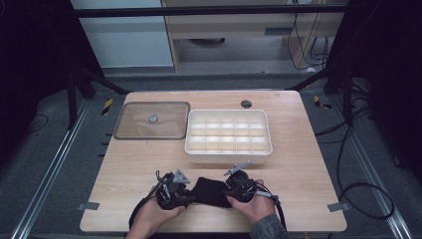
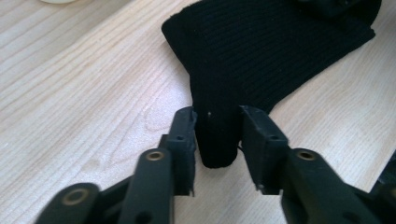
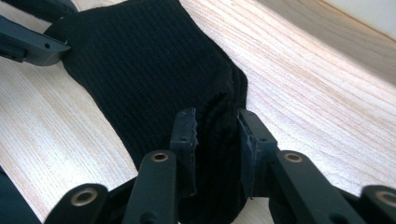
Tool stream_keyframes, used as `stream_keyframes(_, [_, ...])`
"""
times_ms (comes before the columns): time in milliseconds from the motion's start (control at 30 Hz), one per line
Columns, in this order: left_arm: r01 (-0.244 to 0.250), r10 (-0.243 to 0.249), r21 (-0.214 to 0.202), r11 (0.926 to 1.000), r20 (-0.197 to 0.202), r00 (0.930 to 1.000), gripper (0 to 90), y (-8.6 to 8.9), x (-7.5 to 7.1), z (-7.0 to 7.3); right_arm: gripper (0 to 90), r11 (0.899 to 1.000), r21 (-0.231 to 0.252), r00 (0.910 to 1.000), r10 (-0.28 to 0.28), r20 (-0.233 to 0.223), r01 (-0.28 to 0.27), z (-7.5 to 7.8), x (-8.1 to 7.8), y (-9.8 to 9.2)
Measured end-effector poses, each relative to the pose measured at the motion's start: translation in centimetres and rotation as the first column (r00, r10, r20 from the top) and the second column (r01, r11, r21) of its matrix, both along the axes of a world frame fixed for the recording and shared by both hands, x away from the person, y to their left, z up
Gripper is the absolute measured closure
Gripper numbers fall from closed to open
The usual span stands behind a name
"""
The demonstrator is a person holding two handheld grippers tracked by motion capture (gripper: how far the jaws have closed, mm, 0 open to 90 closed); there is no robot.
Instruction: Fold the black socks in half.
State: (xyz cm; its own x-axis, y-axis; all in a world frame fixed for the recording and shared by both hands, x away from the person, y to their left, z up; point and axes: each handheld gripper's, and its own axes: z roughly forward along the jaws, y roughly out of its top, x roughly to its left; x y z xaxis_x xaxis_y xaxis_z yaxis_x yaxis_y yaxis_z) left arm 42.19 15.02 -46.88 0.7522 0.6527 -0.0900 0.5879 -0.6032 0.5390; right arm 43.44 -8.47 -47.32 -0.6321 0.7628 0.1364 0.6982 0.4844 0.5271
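A black knitted sock (image 1: 211, 191) lies flat on the wooden bench (image 1: 124, 169) at about six o'clock in the high view, near the person's edge and just in front of the white compartment tray (image 1: 229, 156). The left tool (image 1: 183, 195) sits at the sock's nine o'clock end and the right tool (image 1: 230, 193) at its three o'clock end, each held in a hand coming in from the bottom edge. In the left gripper view the left tool (image 2: 218, 135) is clenched on a narrow bunched end of the sock (image 2: 271, 51), with its pads pressing the fabric from both sides. In the right gripper view the right tool (image 3: 217, 140) is likewise grasping the sock (image 3: 140, 65), a thick fold of the ribbed cloth squeezed between its pads. So, as I judge it, the pick-up is done at both ends, but the sock itself is not yet off the bench, nor folded. What seems left is to fold or gather it, then carry it toward twelve o'clock and lay it into one of the tray's compartments, all of which look bare. The clear lid (image 1: 152, 120) with its small knob lies apart at eleven o'clock, beside the tray, so closing the tray also remains.
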Motion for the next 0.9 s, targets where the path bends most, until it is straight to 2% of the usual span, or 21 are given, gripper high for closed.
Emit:
stream_keyframes(133, [0.009,-0.01,-0.006,0.9999,-0.025,0.9996,76.6,0.1,0.3,-0.2,69.3,1.0,0.0,1.0,0.001,-0.007,-0.001,0.2,0.0,0.1])
stream_keyframes(200, [0.013,-0.013,-0.006,0.9999,-0.034,0.9993,80.6,0.1,0.5,-0.3,62.9,1.0,0.002,1.0,-0.001,-0.002,0.001,0.2,0.0,0.0])
stream_keyframes(300, [0.013,-0.014,-0.015,0.9998,-0.032,0.9994,83.6,0.3,0.6,-0.3,55.9,1.0,0.009,1.0,-0.004,0.008,0.004,0.6,-0.1,-0.4])
stream_keyframes(400, [0.016,-0.016,-0.018,0.9997,-0.03,0.9994,84.3,0.5,0.6,-0.2,54.6,1.0,0.018,0.9998,-0.014,0.011,0.013,0.9,-0.4,-1.0])
stream_keyframes(467, [0.014,-0.015,-0.018,0.9997,-0.031,0.9994,84.4,0.5,0.5,-0.1,56.6,1.0,0.018,0.9999,-0.001,0.017,0.001,1.0,-0.5,-1.4])
stream_keyframes(600, [0.018,-0.018,-0.017,0.9997,-0.028,0.9994,84.5,0.6,0.4,0.0,56.5,1.0,0.013,1.0,-0.001,-0.004,0.001,0.6,-0.6,-1.4])
stream_keyframes(700, [0.029,-0.029,-0.008,0.9995,-0.026,0.9992,84.5,0.6,0.5,0.2,61.9,1.0,0.015,0.9998,0.016,-0.009,-0.015,0.4,-0.7,-1.2])
stream_keyframes(900, [0.026,-0.026,-0.022,0.9994,-0.013,0.9996,84.5,0.7,0.5,0.6,75.3,0.999,0.019,0.9994,0.032,-0.01,-0.032,0.5,-0.6,-1.1])
